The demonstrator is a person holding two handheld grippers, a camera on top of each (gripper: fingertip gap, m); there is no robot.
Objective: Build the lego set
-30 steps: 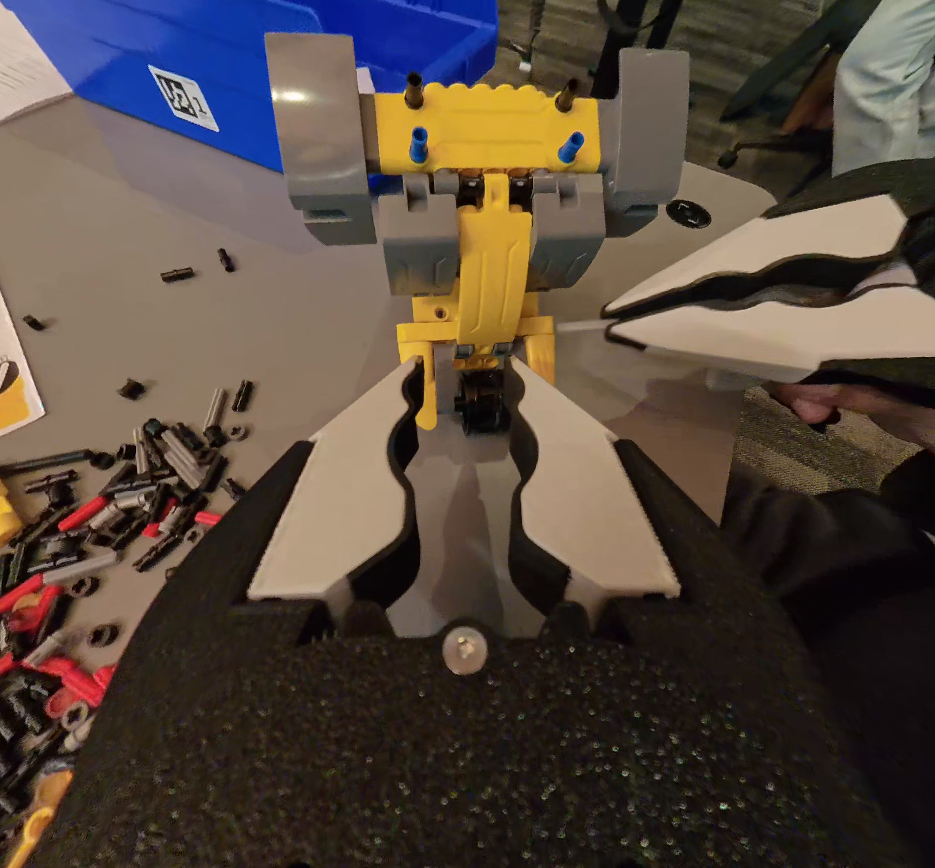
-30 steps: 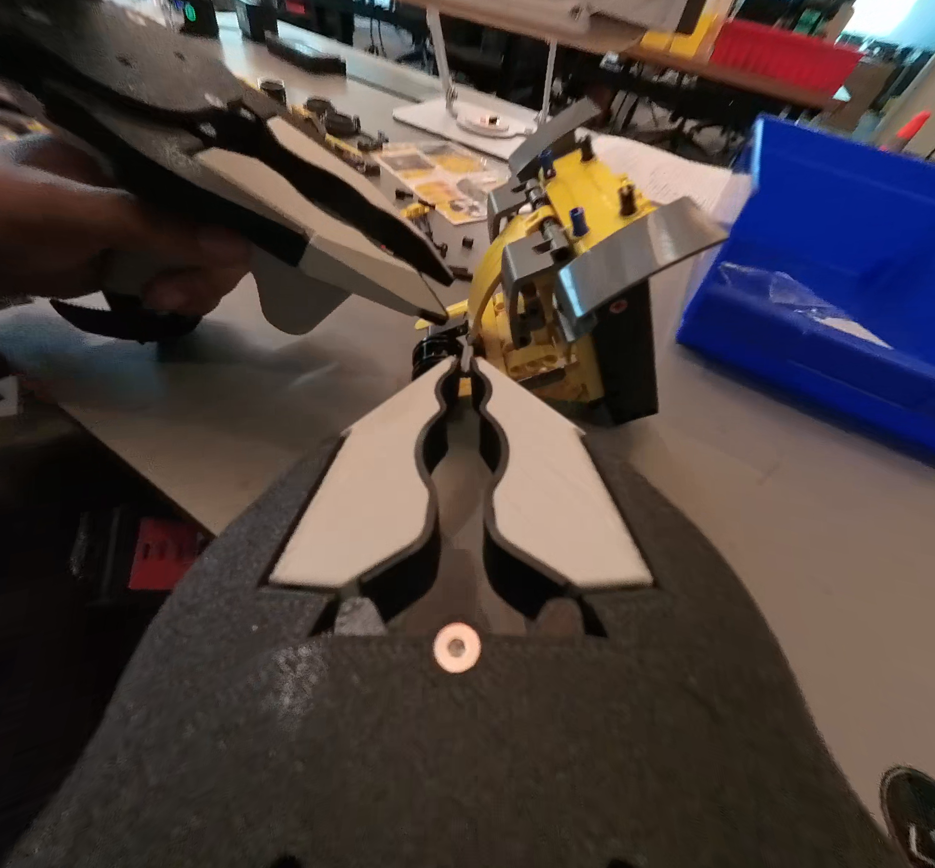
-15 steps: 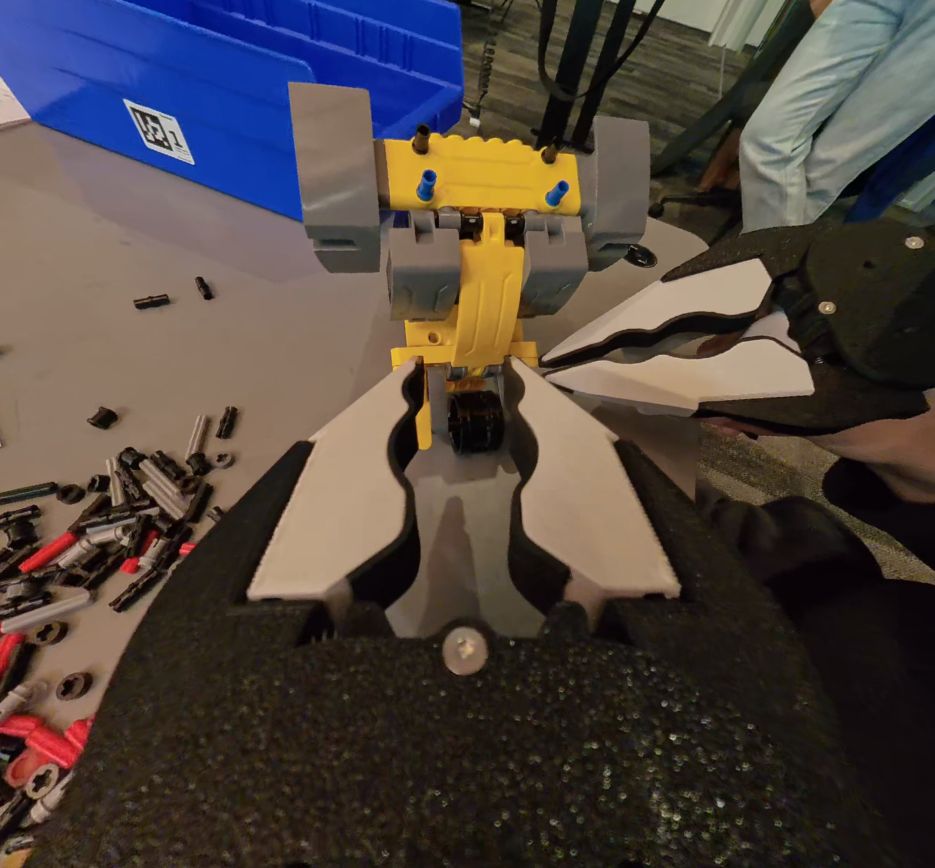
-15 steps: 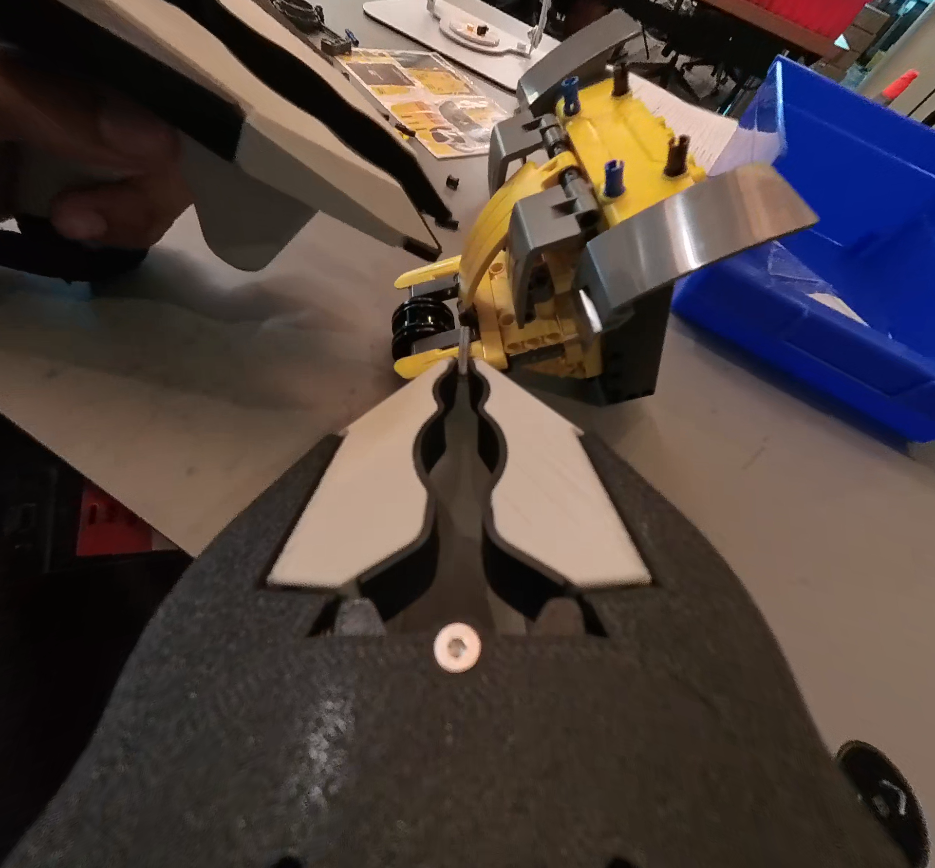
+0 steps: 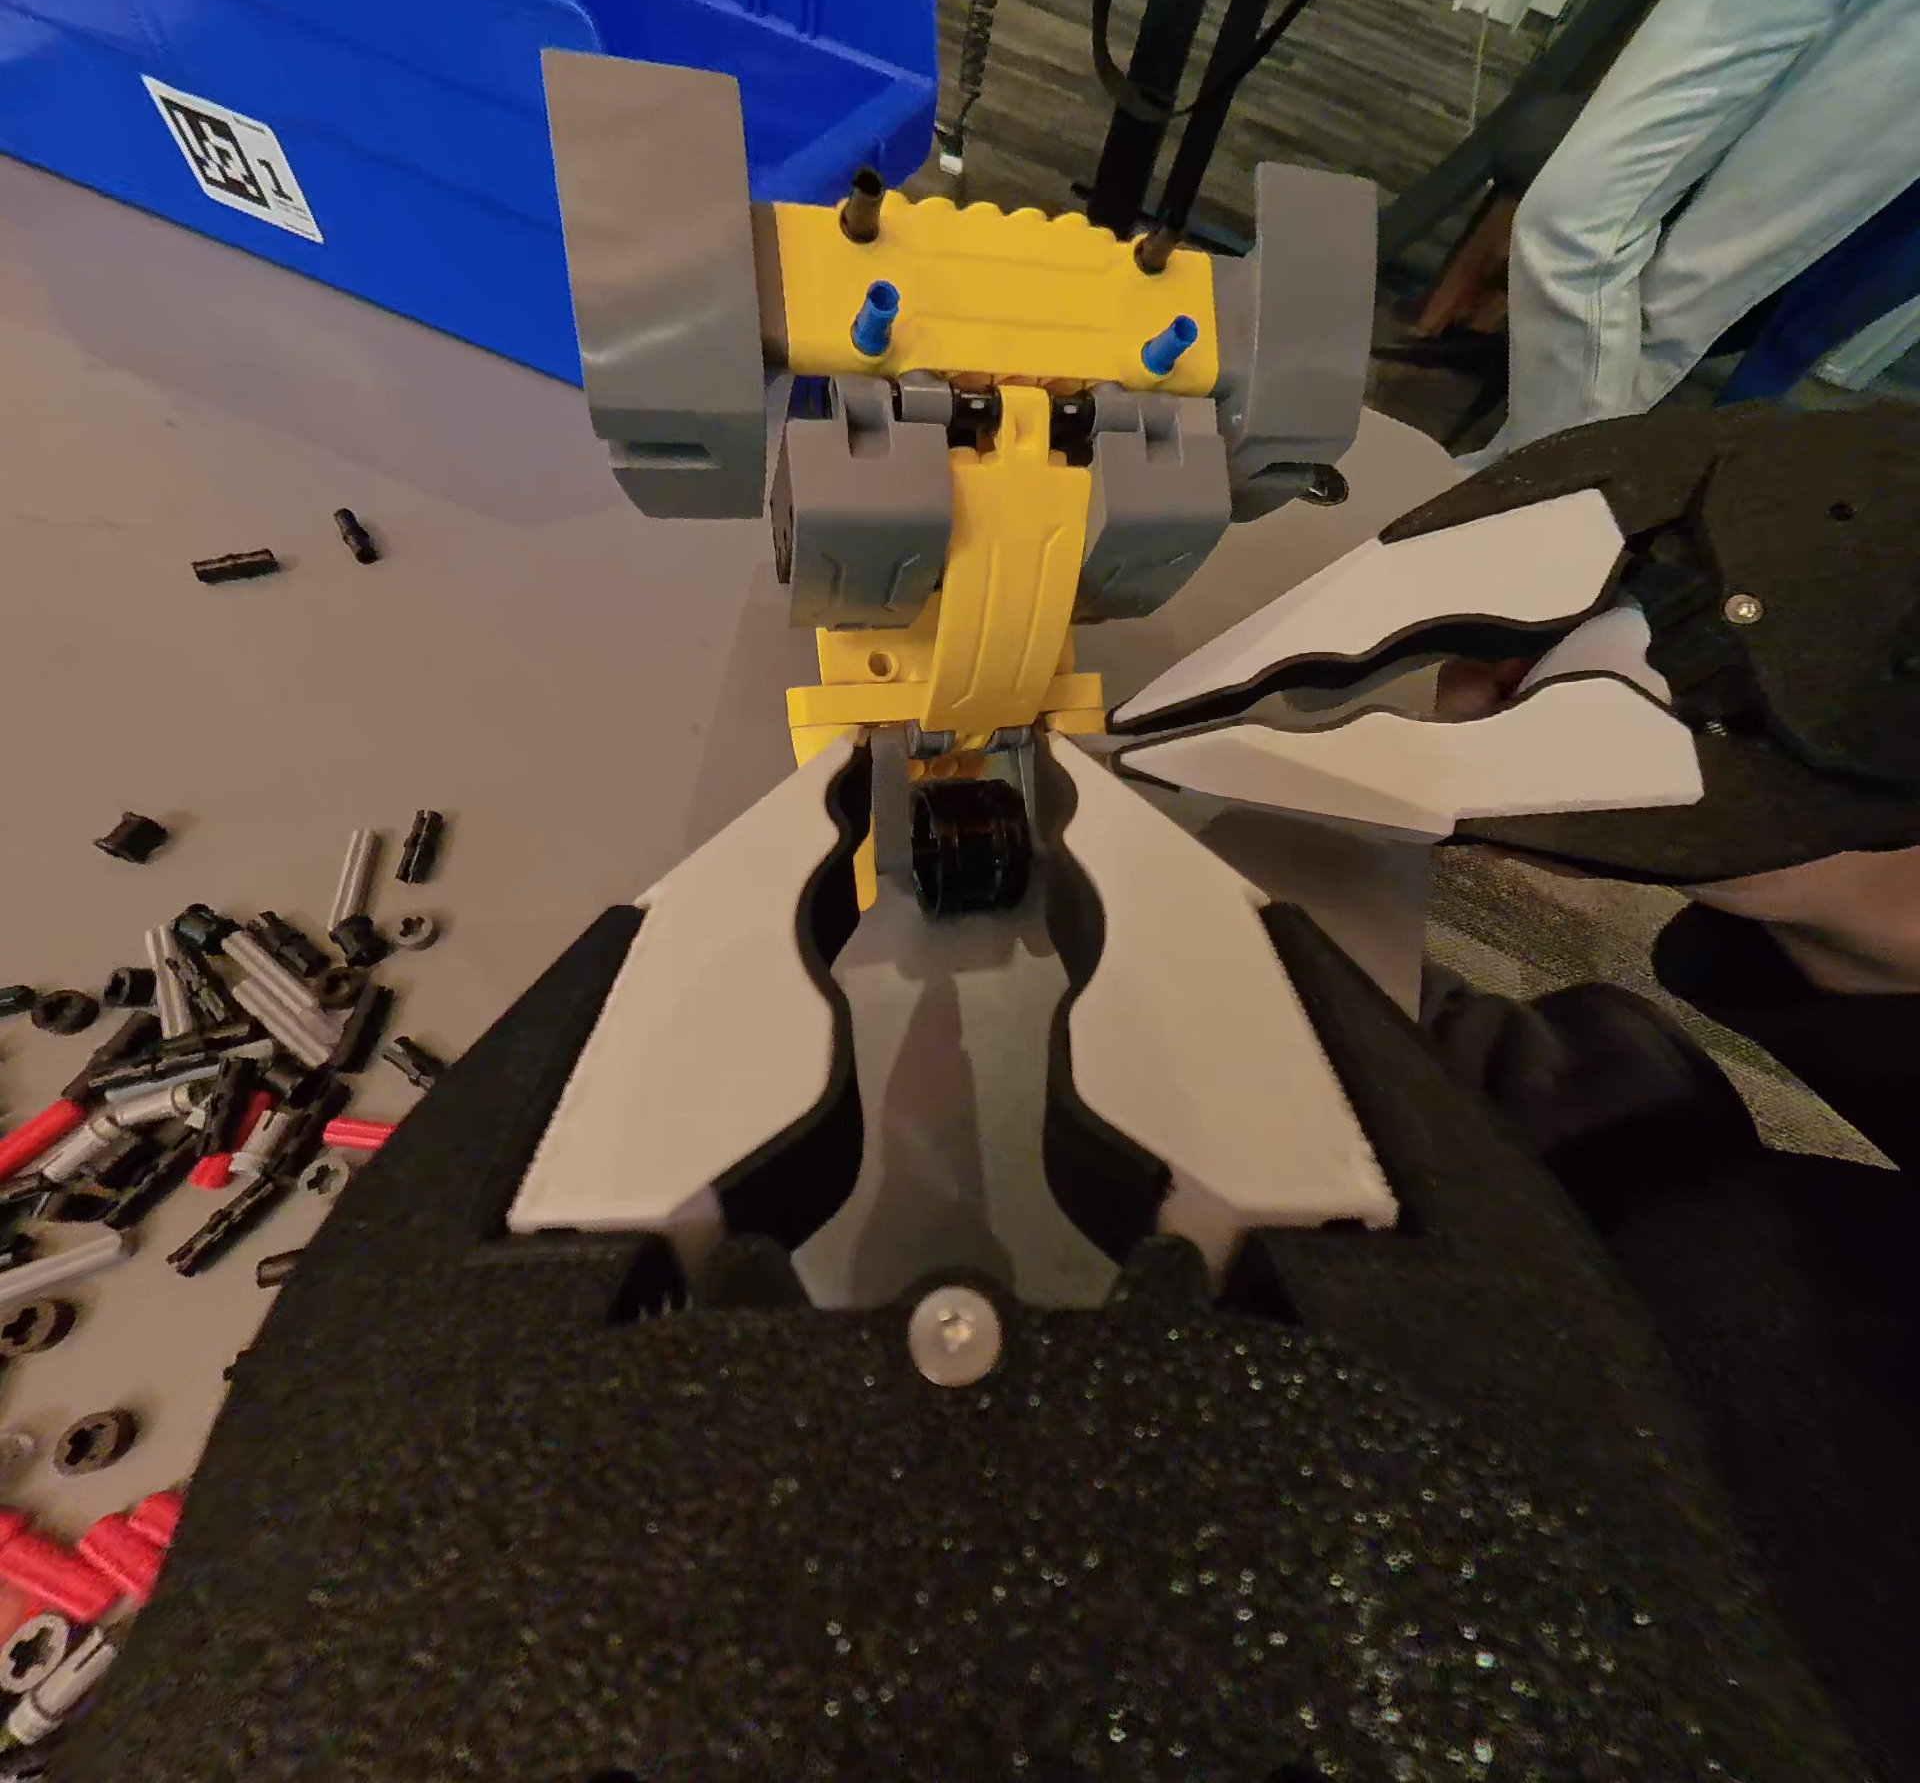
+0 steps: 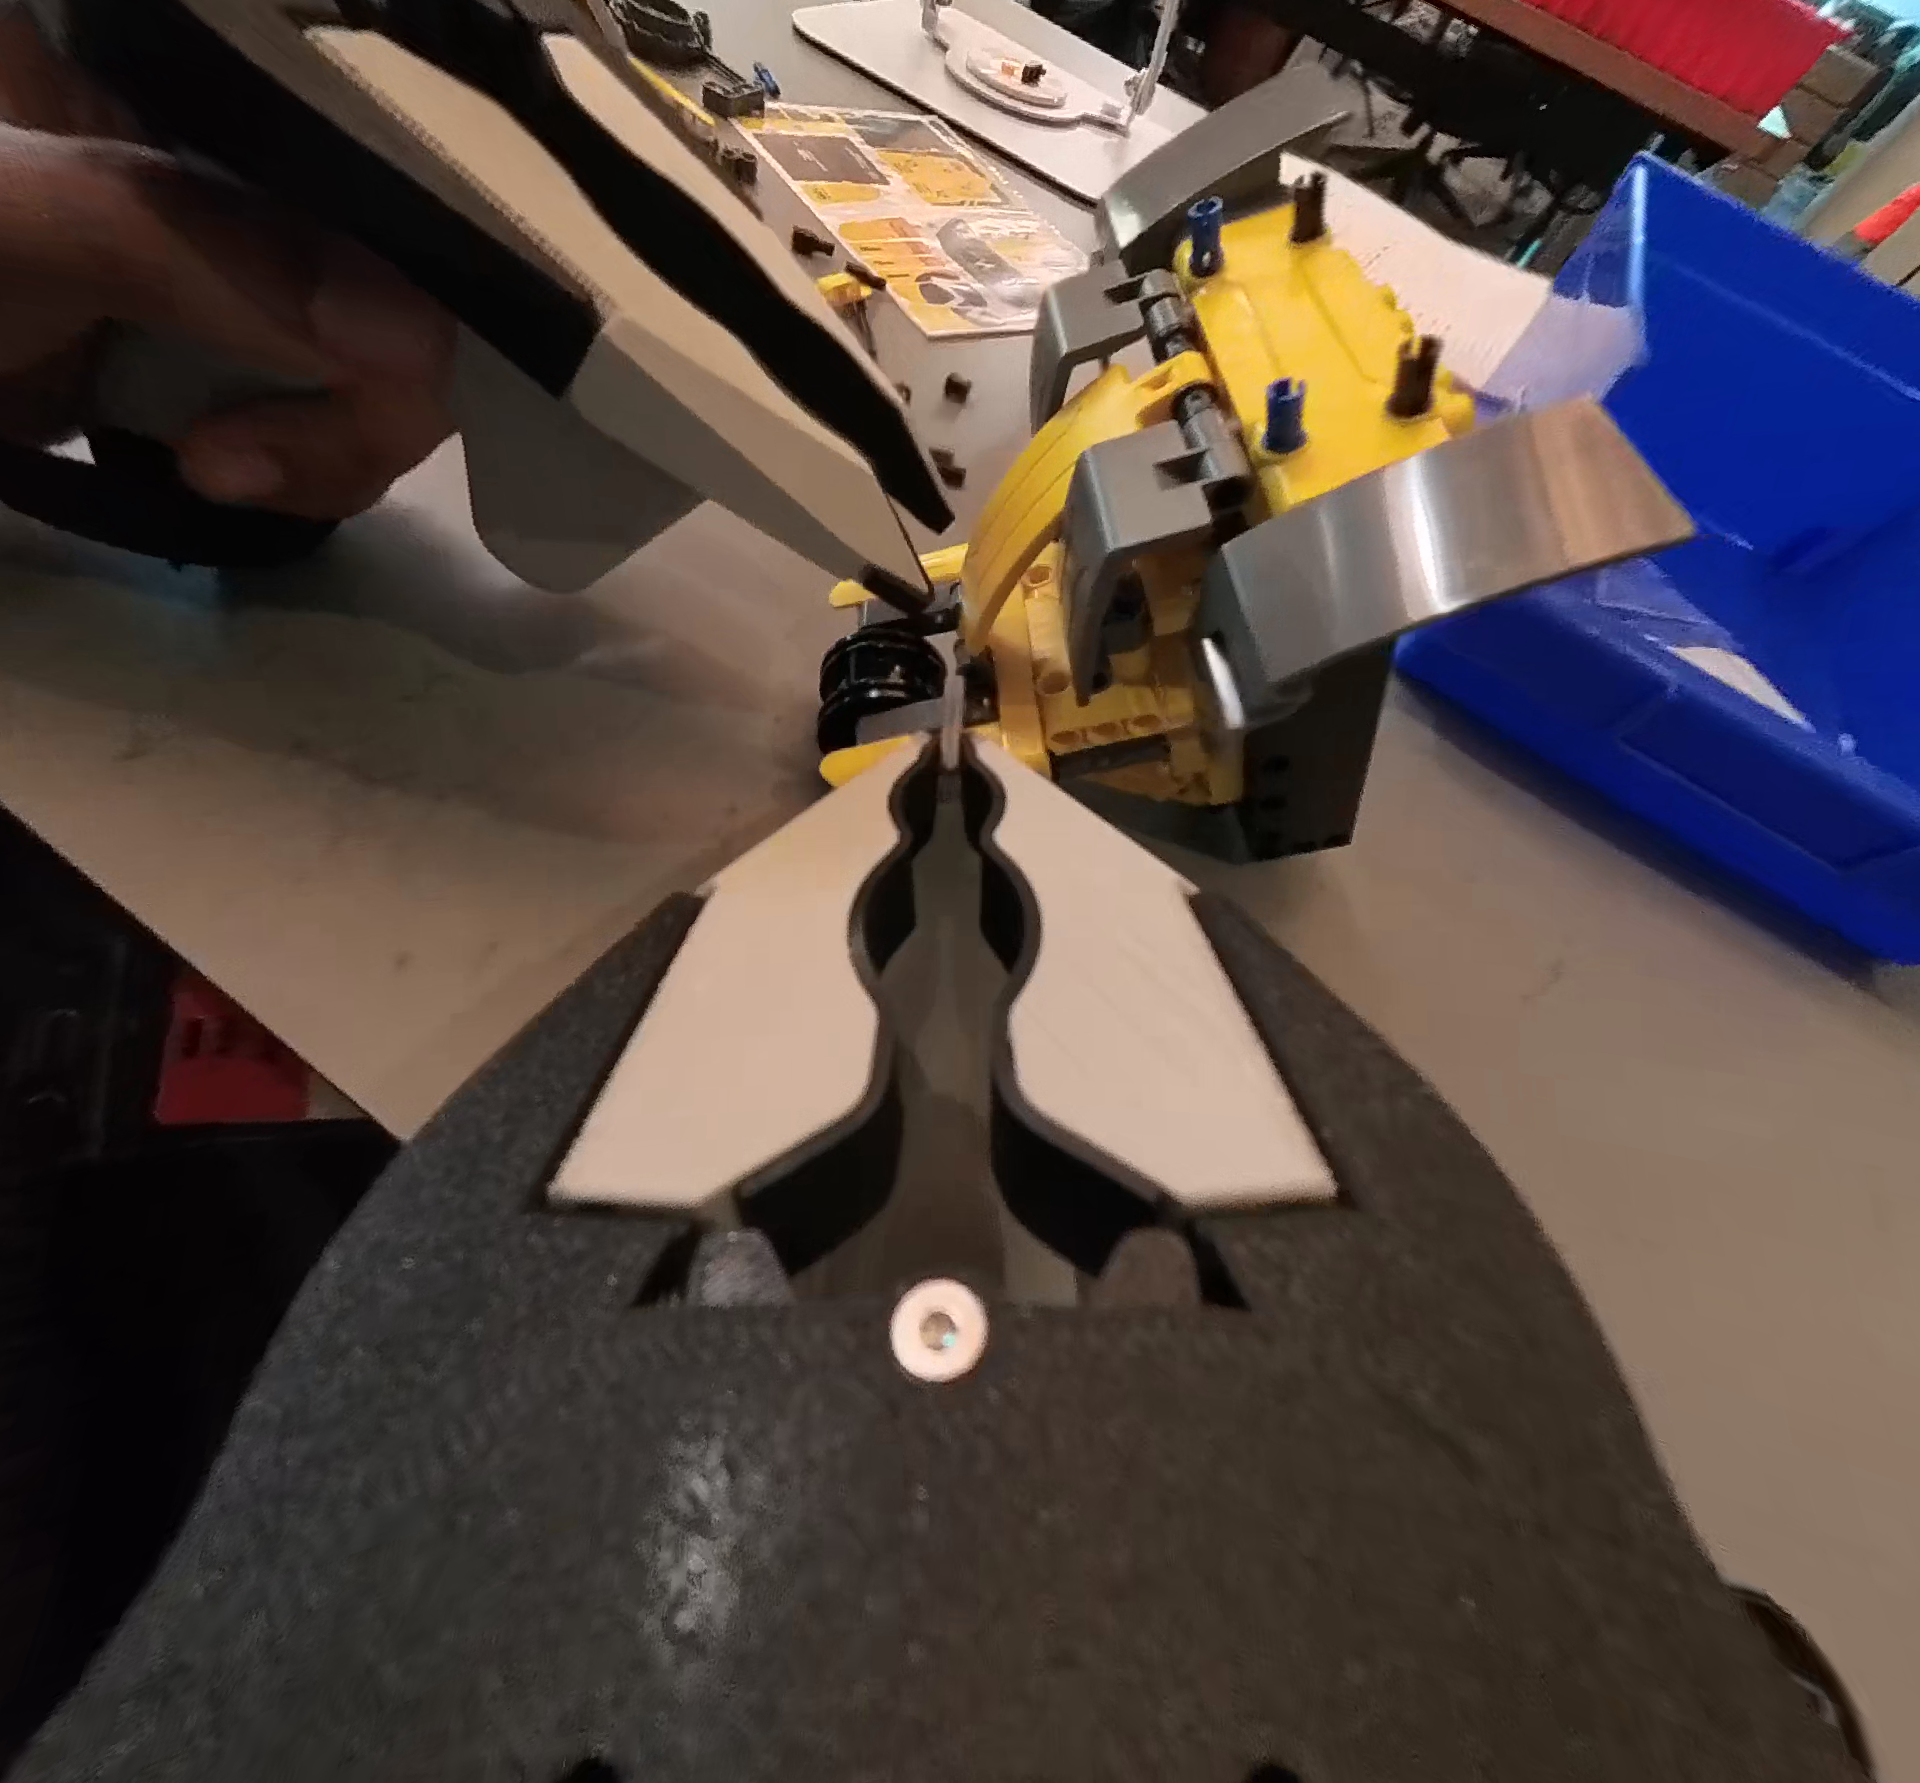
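A yellow and grey brick-built model [image 5: 987, 486] stands on the grey table, with a small black wheel [image 5: 966, 850] at its front. My left gripper [image 5: 951, 767] is shut on the model's front, its fingers on either side of the grey fork around the wheel. It also shows in the right wrist view [image 6: 914, 570], coming in from the upper left. My right gripper [image 6: 951, 757] is shut on a thin light grey pin [image 6: 951, 731]. Its tip is against the model [image 6: 1195, 538] next to the wheel [image 6: 878, 679]. In the left wrist view the right gripper [image 5: 1117, 736] comes in from the right, beside my left gripper's right finger.
A blue bin [image 5: 416, 71] stands behind the model, also in the right wrist view [image 6: 1714, 538]. Loose black, grey and red pieces [image 5: 208, 1058] lie at the left. An instruction sheet [image 6: 935, 206] and a metal stand base [image 6: 987, 60] lie beyond. A person [image 5: 1662, 175] stands past the table edge. Left and right tips are no more than a few centimetres apart.
My right gripper has moved in with the pin, from a short way off the model's side to touching its front by the wheel. My left gripper keeps its hold.
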